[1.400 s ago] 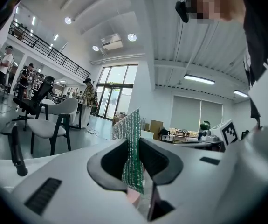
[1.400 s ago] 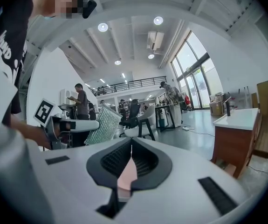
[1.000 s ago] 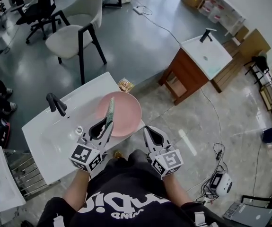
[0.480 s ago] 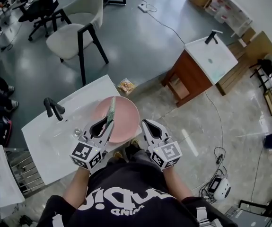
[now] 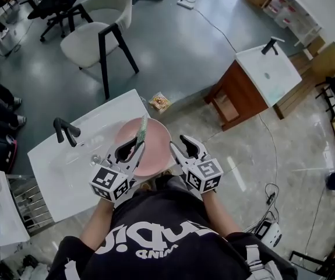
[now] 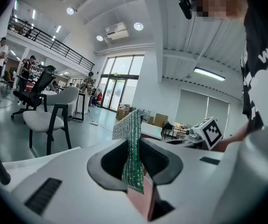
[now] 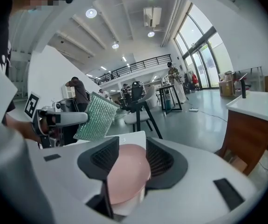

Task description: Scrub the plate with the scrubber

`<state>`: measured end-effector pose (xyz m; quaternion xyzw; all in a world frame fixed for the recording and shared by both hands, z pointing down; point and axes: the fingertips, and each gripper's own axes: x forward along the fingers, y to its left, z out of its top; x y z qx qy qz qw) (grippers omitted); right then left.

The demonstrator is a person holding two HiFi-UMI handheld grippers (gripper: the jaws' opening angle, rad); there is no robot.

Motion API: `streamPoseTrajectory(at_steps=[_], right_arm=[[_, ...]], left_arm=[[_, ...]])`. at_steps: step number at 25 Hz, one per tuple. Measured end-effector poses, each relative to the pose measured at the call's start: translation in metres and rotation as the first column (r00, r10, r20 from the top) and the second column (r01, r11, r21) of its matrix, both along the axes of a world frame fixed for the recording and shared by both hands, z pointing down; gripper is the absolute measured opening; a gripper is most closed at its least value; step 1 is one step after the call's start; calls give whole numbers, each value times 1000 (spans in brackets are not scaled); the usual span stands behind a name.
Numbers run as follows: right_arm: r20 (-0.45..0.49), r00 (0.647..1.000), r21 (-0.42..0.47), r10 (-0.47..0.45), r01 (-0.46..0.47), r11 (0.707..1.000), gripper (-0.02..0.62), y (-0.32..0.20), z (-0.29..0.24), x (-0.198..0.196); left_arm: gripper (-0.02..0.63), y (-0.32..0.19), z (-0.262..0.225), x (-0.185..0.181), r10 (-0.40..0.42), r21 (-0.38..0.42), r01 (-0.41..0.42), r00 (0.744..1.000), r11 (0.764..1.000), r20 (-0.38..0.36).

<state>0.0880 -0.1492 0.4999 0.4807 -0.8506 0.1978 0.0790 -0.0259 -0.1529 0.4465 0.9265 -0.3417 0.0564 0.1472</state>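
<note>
Reaching forward since a second ago, the right gripper point(image 5: 177, 142) now has the plate's point(image 5: 155, 153) rim between jaws that have just been opening and stand apart. That pink plate lies at the washbasin's point(image 5: 62, 162) near right corner. Over it, the left gripper point(image 5: 137, 147) clamps the green scrubber point(image 5: 142, 128).

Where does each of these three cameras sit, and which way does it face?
Head view: on the person's head, facing steeply down at plate, sink; forearms, shirt show.
Left gripper view: on the left gripper, along jaws shut on the scrubber; shirt at right.
Right gripper view: on the right gripper, along jaws just opening, plate between them; shirt at left.
Both gripper views share the scrubber.
</note>
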Motion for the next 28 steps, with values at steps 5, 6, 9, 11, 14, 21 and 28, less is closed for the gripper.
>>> streamPoseTrajectory(at_steps=[5, 6, 9, 11, 14, 21, 28], right_arm=[[-28, 998, -118, -49, 46, 992, 192, -12, 35, -2], [-26, 998, -139, -54, 49, 989, 192, -14, 42, -2], [-23, 998, -194, -53, 47, 980, 190, -19, 60, -2], [-39, 998, -231, -57, 46, 972, 192, -22, 74, 0], [-65, 995, -292, -75, 53, 955, 187, -26, 98, 1], [-81, 992, -365, -97, 61, 929, 169, -37, 127, 2], [-75, 988, -404, -135, 94, 910, 124, -41, 138, -1]], left_arm=[[94, -10, 6, 5, 0, -12, 0, 1000, 1000, 12], [94, -11, 9, 6, 0, -16, 0, 1000, 1000, 15], [94, -12, 13, 8, -1, -21, 1, 1000, 1000, 21], [94, -12, 15, 9, -5, -25, 5, 1000, 1000, 17], [94, -11, 18, 7, -7, -34, 8, 1000, 999, 19], [94, -8, 27, 5, -1, -51, 4, 999, 999, 43], [94, -7, 41, 15, 61, -74, -54, 994, 996, 92]])
